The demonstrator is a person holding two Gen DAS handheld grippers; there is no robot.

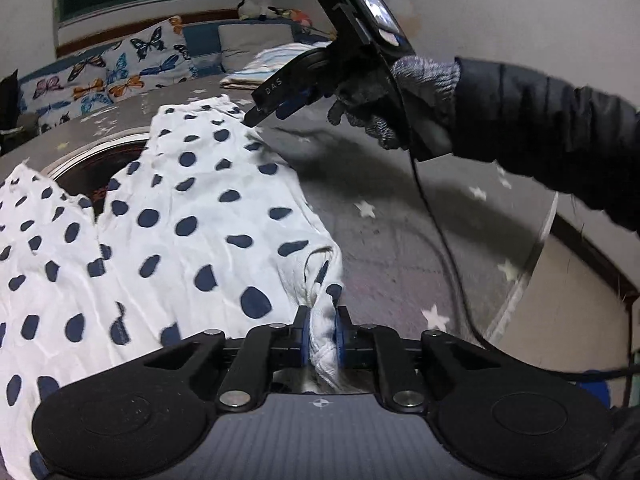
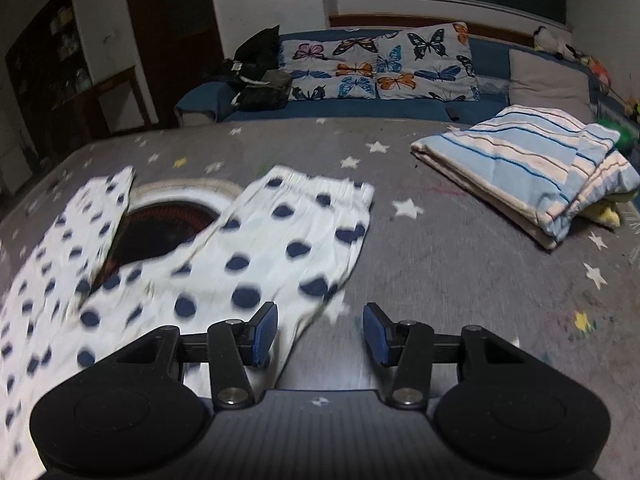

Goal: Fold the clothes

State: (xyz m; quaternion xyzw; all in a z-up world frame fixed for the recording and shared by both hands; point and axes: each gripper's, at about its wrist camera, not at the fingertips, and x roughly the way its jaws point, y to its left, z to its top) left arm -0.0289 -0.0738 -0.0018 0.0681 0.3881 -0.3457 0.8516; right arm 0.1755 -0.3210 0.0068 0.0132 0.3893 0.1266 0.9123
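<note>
We are pinching the dotted trousers at one hem on the starry grey bedspread (image 2: 460,248).

The white polka-dot trousers (image 2: 256,256) are lying across the left and centre of the frame; our left gripper (image 1: 320,330) is clamping a bunched cuff between its blue pads; our right gripper (image 2: 320,334) is hovering with jaws wide apart, holding nothing, just above the trousers' lower edge; a folded striped blanket (image 2: 532,168) is sitting at the upper right.

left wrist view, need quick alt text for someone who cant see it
The left gripper is shut on a bunched edge of white, navy-dotted trousers spread on a grey star-print bed. The right gripper hovers above their far edge.
</note>
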